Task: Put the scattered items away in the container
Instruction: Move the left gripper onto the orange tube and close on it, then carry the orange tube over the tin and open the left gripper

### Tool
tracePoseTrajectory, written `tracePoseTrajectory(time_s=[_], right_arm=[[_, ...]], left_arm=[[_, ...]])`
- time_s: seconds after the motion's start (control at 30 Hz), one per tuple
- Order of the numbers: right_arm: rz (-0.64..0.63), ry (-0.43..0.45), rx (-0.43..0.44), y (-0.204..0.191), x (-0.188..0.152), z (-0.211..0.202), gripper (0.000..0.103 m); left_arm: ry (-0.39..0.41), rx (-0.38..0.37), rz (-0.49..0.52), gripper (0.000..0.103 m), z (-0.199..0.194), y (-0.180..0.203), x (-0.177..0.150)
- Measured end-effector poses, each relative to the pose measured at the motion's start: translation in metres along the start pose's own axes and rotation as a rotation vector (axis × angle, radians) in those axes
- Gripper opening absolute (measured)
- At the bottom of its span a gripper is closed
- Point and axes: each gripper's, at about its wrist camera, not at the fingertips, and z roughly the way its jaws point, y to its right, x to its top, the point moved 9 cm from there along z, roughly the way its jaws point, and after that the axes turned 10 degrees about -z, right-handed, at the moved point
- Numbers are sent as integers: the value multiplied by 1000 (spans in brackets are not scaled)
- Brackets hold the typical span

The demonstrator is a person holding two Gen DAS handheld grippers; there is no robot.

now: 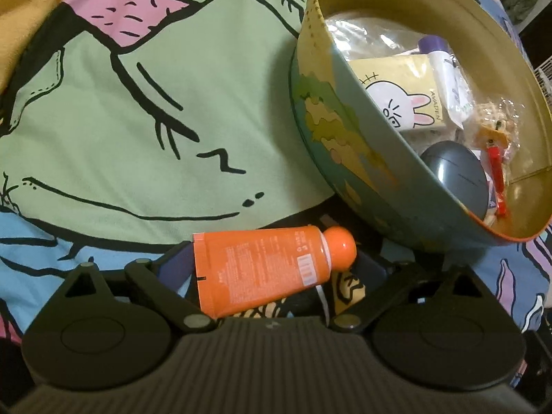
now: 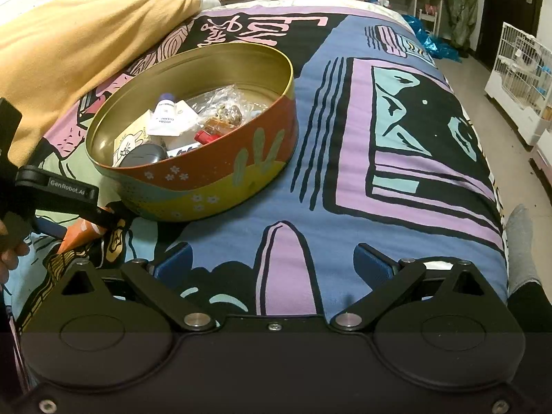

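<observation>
Orange tube [image 1: 269, 269] lies on the bed [image 2: 345, 172] between the spread left tongs [image 1: 276, 269], pads not pressing it, just beside the round tin [image 1: 345, 131]. Right wrist view adds the tin's contents and right tongs [image 2: 283, 265] spread, empty — open bedspread toward the right edge.

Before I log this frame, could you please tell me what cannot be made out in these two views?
- Left gripper pads: left wrist view, hidden behind the orange tube, so contact is unclear.
- Tube: right wrist view, mostly covered by the left gripper.
- Tin floor: both views, buried under packets.
- Tube's label: left wrist view, too small.
</observation>
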Motion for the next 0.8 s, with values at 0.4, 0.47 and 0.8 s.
tracePoseTrajectory(time_s=[0.4, 0.47, 0.8], right_arm=[[-4, -13, -4, -1, -2, 4, 100], [-7, -15, -3, -1, -3, 4, 100], [-39, -42, 6, -8, -7, 10, 100]], left_arm=[[31, -109, -2, 95, -33, -18, -13], [47, -115, 4, 95, -41, -23, -13], [188, -155, 87, 95, -95, -5, 18]])
